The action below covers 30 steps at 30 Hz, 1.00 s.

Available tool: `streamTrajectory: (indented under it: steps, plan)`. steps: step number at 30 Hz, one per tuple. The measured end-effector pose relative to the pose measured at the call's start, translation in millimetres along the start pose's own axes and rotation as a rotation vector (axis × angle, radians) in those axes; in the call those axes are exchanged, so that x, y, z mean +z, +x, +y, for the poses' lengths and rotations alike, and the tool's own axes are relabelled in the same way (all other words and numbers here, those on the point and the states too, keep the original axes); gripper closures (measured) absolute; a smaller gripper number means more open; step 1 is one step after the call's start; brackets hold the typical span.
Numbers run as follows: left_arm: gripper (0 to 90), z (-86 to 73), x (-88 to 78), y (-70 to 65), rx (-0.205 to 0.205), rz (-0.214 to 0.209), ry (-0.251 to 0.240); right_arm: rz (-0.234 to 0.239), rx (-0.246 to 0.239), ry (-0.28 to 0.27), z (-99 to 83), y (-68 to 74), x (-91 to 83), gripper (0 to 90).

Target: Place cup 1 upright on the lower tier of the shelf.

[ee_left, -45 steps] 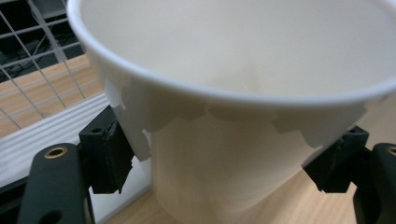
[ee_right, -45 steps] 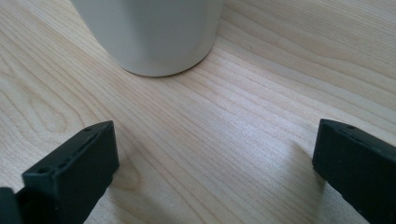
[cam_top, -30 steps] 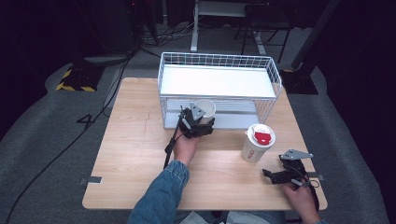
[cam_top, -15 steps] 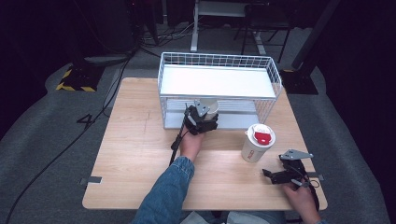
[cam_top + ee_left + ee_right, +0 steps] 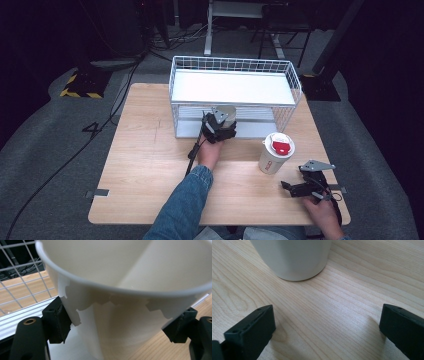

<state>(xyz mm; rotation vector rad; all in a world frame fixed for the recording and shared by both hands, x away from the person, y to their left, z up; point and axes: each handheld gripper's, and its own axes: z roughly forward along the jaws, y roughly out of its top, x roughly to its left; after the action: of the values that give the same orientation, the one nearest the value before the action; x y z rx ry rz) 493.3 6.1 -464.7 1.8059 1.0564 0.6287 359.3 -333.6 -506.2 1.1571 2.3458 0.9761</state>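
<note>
Seemingly empty, the paper cup [image 5: 130,290] enters the wire rack [image 5: 295,87].

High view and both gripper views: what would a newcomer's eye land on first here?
First, the white paper cup clamped in the left gripper, held at the open front of the white wire rack at the table's far side. Next, the lidded cup with its red-topped lid, standing on the wooden table right of centre. The right gripper rests open near it.
</note>
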Motion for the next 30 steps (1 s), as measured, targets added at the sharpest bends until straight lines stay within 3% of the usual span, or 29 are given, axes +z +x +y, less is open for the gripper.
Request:
streamTrajectory:
  steps: [12, 23, 30]
  plan:
    - [22.2, -3.2, 19.0, 6.6, -0.012, 0.028, 0.024, 0.000, -0.001, 0.000, 0.0, -0.1, 0.0, 0.4]
    - [22.2, -2.5, 27.1, 6.5, -0.006, 0.024, 0.037, 0.000, 0.000, 0.000, 0.0, 0.0, 0.0, 0.4]
    - [22.1, -4.1, 29.7, 7.3, -0.037, 0.014, 0.046, 0.000, 0.000, 0.000, 0.0, -0.1, 0.0, 0.5]
